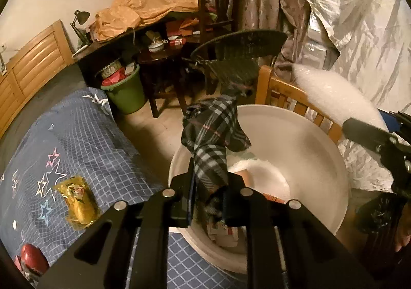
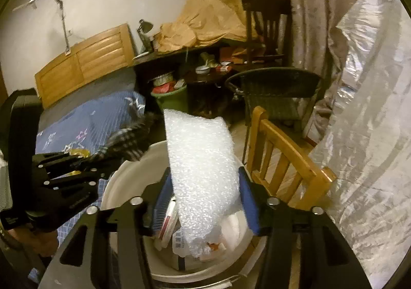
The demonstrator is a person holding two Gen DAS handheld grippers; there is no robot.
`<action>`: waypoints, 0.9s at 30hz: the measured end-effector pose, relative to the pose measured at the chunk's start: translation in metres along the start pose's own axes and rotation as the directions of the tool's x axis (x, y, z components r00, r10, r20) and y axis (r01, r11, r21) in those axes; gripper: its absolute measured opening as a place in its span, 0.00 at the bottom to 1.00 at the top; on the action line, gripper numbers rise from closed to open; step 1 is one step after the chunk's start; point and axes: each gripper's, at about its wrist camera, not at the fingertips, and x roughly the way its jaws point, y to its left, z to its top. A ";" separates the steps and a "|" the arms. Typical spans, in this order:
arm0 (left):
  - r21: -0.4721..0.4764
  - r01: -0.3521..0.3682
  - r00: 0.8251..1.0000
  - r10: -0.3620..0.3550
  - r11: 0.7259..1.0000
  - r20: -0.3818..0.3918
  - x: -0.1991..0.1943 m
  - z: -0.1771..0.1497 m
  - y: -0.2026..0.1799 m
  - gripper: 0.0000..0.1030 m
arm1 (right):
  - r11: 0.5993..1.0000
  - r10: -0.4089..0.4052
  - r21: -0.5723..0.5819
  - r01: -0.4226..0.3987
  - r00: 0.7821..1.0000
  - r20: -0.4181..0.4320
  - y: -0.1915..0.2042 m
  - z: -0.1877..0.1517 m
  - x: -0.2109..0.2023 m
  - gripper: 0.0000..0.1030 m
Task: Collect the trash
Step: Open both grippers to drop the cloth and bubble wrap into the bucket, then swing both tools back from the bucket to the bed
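My left gripper (image 1: pixel 209 194) is shut on a dark plaid cloth (image 1: pixel 213 135) and holds it over the white bucket (image 1: pixel 321 140). My right gripper (image 2: pixel 205 201) is shut on a sheet of white bubble wrap (image 2: pixel 203 168) and holds it above the same bucket (image 2: pixel 120 186), which holds paper and packaging scraps (image 2: pixel 177 235). In the left wrist view the bubble wrap (image 1: pixel 334 94) and right gripper show at the right. In the right wrist view the left gripper (image 2: pixel 108 158) and the plaid cloth (image 2: pixel 128 140) show at the left.
A yellow wrapper (image 1: pixel 78 199) and a red object (image 1: pixel 32 258) lie on the blue star-patterned bedspread (image 1: pixel 90 140). A wooden chair (image 2: pixel 290 160) stands beside the bucket. A green bin (image 1: pixel 125 94), cluttered desk (image 1: pixel 154 29), dark wicker chair (image 1: pixel 236 58) and curtains stand behind.
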 end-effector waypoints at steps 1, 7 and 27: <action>0.000 -0.004 1.000 0.004 1.000 -0.004 0.001 0.000 0.000 0.33 | 1.000 -0.007 -0.003 0.007 1.000 -0.001 0.002 0.000 0.001 0.69; -0.011 -0.021 1.000 0.021 1.000 0.002 0.001 -0.002 0.004 0.43 | 1.000 -0.008 0.006 0.008 1.000 0.005 0.002 0.000 0.004 0.71; -0.209 -0.215 0.975 0.221 0.954 0.009 -0.055 -0.088 0.095 0.66 | 0.991 0.136 -0.040 -0.131 0.974 0.184 0.072 -0.027 -0.028 0.71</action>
